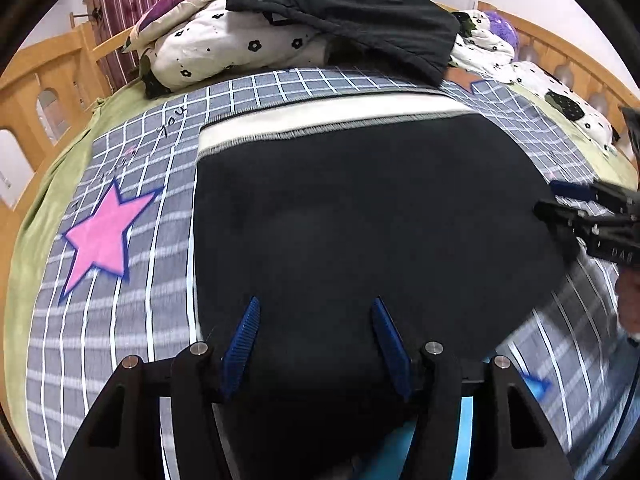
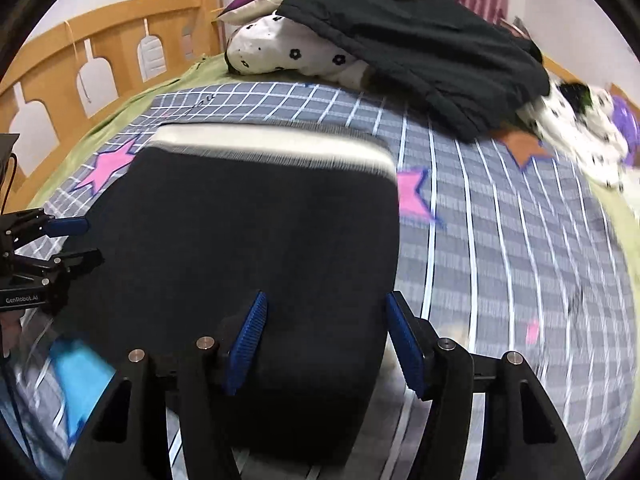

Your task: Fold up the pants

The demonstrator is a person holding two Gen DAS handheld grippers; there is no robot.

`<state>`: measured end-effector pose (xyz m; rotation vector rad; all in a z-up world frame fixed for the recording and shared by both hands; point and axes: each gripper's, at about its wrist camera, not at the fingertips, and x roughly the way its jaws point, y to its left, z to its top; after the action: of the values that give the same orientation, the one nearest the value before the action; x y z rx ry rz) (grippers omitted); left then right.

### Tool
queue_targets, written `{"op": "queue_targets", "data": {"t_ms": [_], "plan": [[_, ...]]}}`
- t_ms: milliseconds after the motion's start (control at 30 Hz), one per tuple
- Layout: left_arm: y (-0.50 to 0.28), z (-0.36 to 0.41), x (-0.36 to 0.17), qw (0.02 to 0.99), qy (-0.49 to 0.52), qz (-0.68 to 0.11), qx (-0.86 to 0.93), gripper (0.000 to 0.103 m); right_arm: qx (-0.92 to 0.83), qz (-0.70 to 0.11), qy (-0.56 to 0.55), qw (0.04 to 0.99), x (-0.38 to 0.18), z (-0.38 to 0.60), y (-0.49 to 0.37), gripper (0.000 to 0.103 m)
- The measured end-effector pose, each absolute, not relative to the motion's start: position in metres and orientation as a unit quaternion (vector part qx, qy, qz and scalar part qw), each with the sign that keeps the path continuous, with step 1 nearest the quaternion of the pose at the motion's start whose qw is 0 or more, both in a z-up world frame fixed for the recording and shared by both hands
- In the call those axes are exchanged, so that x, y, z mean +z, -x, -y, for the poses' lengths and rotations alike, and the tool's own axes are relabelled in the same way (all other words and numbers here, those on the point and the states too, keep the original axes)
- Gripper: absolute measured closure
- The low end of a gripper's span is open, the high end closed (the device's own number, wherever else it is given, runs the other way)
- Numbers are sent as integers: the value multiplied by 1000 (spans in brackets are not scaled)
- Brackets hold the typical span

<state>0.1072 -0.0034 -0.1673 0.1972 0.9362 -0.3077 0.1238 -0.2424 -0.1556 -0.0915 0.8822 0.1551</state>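
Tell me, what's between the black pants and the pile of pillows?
Only bare checked blanket lies between the pants and the pillows. Both wrist views show that strip with nothing on it.

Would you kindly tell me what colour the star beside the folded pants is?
Pink with a blue outline; the star shows best in the left wrist view.

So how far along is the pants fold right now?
Done: the black pants lie as a flat, compact rectangle on the checked sheet, pale lining band showing at the far edge. In hand: nothing; left gripper and right gripper are both open above it. Left: perhaps one final fold.
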Motion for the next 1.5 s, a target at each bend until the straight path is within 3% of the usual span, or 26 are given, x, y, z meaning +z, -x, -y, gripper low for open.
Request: {"op": "queue_targets", "data": {"t_ms": [367,600,767,800,833,867,933,1000,1167,1200,1233,1300,1500], "plan": [[-44,-45,-178,870,-31,-477,-117,45,59,-426,-25,902,-156,255,-63,42],[-25,-47,-189,882,-112,-455,-61,45,76,-419,-20,905,-150,246,-61,42],[-32,-38,-192,886,-114,-446,-58,45,85,-414,5,906,-150,234,-60,42],[-35,-35,-191,889,-116,-439,-57,52,85,-416,8,906,-150,233,-60,42],[-39,-33,-190,895,-116,-428,-52,73,84,-417,12,905,-152,232,-60,42],[-44,-32,-187,903,-105,-414,-46,85,83,-419,13,904,-152,232,-60,42],[-45,-42,-178,917,-55,-392,-47,92,79,-423,17,903,-154,232,-61,42],[-40,-52,-172,926,-21,-372,-55,92,74,-425,16,902,-155,234,-62,42],[-46,-61,-201,896,-3,-440,-57,89,70,-435,26,897,-161,231,-65,42],[-42,-63,-197,895,2,-442,-64,86,68,-434,36,898,-161,228,-65,42],[-40,-64,-192,890,3,-450,-71,76,67,-432,42,898,-161,227,-64,42],[-30,-69,-187,891,9,-447,-80,70,75,-424,50,901,-157,226,-62,42],[-12,-81,-164,909,42,-398,-113,70,96,-351,36,931,-130,234,-44,42]]}}
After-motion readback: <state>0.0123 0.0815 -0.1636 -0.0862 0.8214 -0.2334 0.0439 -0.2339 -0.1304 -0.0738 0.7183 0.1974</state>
